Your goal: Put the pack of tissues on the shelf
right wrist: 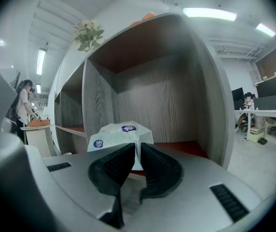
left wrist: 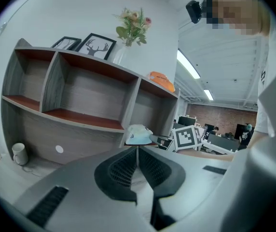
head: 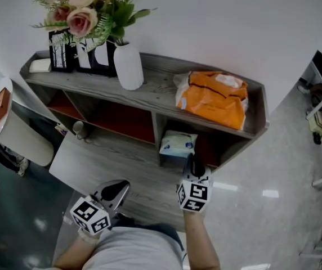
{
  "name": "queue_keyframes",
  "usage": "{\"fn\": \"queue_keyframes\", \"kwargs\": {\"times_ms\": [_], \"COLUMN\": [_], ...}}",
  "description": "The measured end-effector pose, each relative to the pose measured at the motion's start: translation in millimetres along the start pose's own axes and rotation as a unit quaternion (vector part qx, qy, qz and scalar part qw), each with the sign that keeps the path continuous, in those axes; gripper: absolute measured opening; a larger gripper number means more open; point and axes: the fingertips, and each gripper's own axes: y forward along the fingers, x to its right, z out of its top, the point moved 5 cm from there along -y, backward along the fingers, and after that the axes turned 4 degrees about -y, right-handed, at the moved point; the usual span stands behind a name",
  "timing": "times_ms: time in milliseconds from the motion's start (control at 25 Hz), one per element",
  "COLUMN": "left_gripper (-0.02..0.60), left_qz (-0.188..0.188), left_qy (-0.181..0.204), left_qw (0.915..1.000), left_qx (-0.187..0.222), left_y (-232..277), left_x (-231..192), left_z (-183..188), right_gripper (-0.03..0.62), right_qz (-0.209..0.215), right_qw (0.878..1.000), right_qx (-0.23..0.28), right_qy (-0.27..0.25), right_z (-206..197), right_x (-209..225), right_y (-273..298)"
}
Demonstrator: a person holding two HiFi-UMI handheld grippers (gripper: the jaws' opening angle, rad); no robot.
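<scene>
Pack of tissues (right wrist: 121, 131) nipped in right gripper (right wrist: 136, 149), straight ahead at frame centre, at shelf (right wrist: 191, 91) lip; left gripper (left wrist: 138, 151) clenched empty

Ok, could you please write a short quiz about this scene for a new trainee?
1. True or false: the left gripper holds the pack of tissues.
2. What lies on top of the shelf, to the right of the white vase? A) an orange bag B) a mug C) a lamp
3. Fill in: the right gripper is shut on the ____.

Key: 1 false, it is shut and empty; 2 A; 3 pack of tissues.
</scene>
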Motion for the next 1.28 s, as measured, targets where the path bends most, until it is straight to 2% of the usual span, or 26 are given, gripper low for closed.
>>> {"fn": "queue_keyframes", "kwargs": {"times_ms": [280, 320, 400, 720, 960, 1160, 1280], "left_gripper": [0.026, 0.026, 0.026, 0.026, 0.026, 0.026, 0.026], "left_qz": [0.008, 0.007, 0.006, -0.02, -0.059, -0.103, -0.136], "left_qy": [-0.013, -0.014, -0.015, -0.013, -0.006, -0.004, 0.002], "left_qw": [0.9999, 0.9999, 0.9999, 0.9997, 0.9982, 0.9946, 0.9906], "left_qx": [0.001, 0.002, 0.002, 0.001, 0.0, -0.008, -0.013], "left_y": [-1.7, -1.9, -1.9, 0.1, 7.1, 16.4, 23.4], "left_x": [-6.0, -6.8, -8.2, -12.7, -18.0, -15.4, -10.8], "left_z": [0.5, 0.5, 0.3, 6.9, 17.8, 25.7, 30.4], "right_gripper": [0.033, 0.054, 0.143, 0.143, 0.139, 0.072, 0.057], "right_qz": [0.001, 0.002, 0.003, -0.003, -0.005, -0.003, -0.011], "right_qw": [1.0, 1.0, 1.0, 1.0, 0.999, 0.999, 0.999], "right_qx": [-0.003, -0.005, -0.006, 0.009, 0.021, 0.032, 0.037], "right_qy": [0.009, 0.012, 0.016, 0.014, 0.027, 0.04, 0.037], "right_z": [-3.3, -3.3, -3.1, 19.6, 41.7, 55.3, 60.7], "right_x": [0.8, 1.0, 1.0, -3.3, -14.7, -31.1, -39.0], "right_y": [6.2, 6.9, 7.7, -7.9, -31.3, -59.0, -77.3]}}
